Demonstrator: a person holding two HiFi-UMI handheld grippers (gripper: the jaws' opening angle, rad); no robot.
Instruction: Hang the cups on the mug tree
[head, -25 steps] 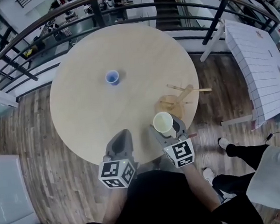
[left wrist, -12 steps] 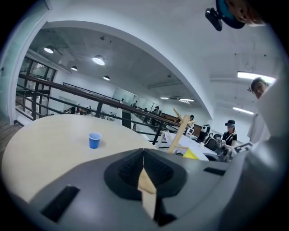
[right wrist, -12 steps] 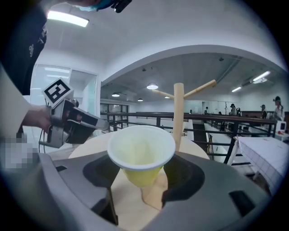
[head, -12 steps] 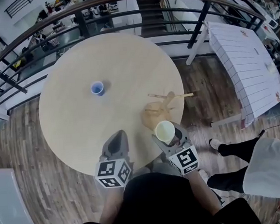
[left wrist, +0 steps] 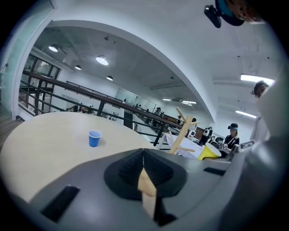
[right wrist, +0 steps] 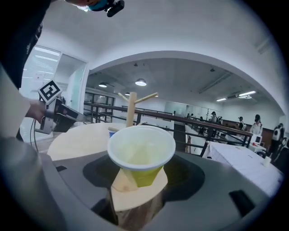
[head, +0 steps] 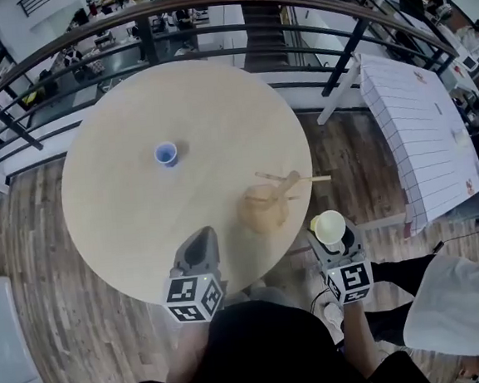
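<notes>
A wooden mug tree (head: 269, 200) stands near the right front edge of the round table (head: 142, 220), its pegs bare. A blue cup (head: 166, 154) stands upright to the left of the table's middle. My right gripper (head: 333, 237) is shut on a yellow cup (head: 329, 227), upright, just off the table's edge and right of the tree. In the right gripper view the yellow cup (right wrist: 141, 153) sits between the pads with the tree (right wrist: 131, 110) behind it. My left gripper (head: 200, 250) is shut and empty over the table's front edge. Ahead of it are the blue cup (left wrist: 94, 138) and the tree (left wrist: 183, 131).
A dark metal railing (head: 208, 18) curves behind the table. A white table with a grid-patterned cloth (head: 417, 121) stands to the right over the wooden floor. Another person's legs and shoe (head: 400, 314) are at the lower right, close to my right gripper.
My right gripper has carried the yellow cup rightward, from in front of the mug tree to beyond the table's edge on the tree's right. The left gripper has hardly moved.
</notes>
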